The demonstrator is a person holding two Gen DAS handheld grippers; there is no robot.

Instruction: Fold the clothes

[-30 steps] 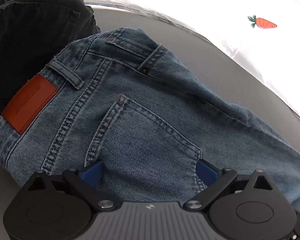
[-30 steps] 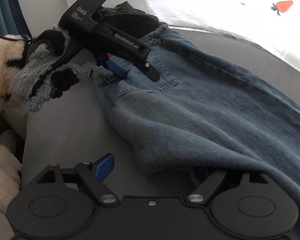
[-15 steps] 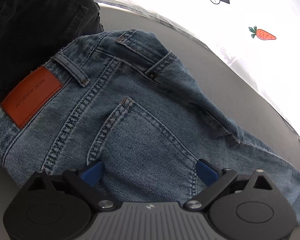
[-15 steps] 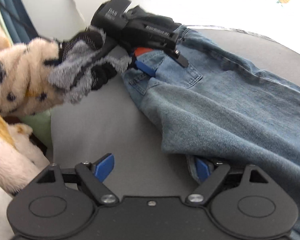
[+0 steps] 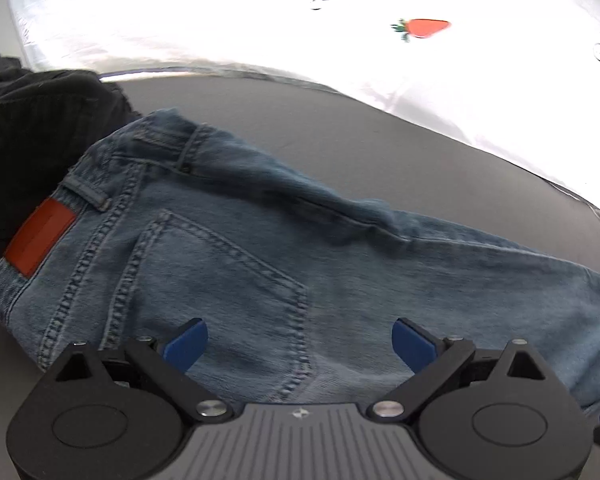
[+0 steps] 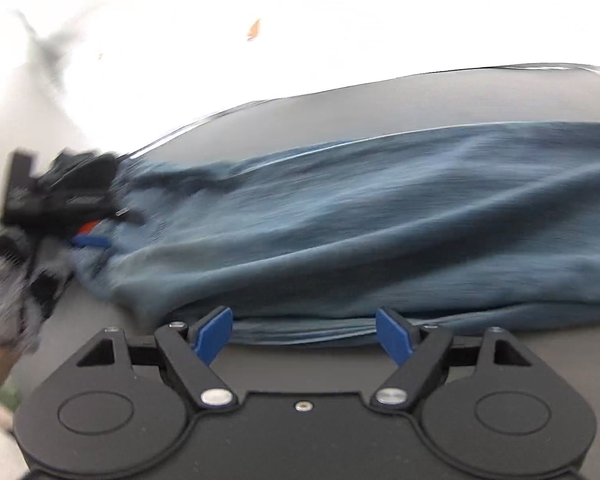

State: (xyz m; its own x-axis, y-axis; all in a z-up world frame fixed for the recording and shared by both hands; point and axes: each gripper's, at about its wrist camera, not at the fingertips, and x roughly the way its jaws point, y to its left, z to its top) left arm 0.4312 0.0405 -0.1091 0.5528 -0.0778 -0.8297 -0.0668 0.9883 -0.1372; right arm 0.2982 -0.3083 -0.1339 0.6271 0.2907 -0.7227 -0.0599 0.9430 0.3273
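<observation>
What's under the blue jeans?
The jeans lie on a grey surface, with a black garment beside the waistband. Whatever lies beneath the denim itself is covered.

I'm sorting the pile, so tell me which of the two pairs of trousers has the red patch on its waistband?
The blue jeans, spread out flat; the red patch sits beside a belt loop. The black pair lies bunched behind them.

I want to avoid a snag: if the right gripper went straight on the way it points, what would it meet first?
Probably the folded edge of the blue jeans, lying just ahead of the right gripper, whose closing jaws hold nothing; blur hides the depth.
</observation>
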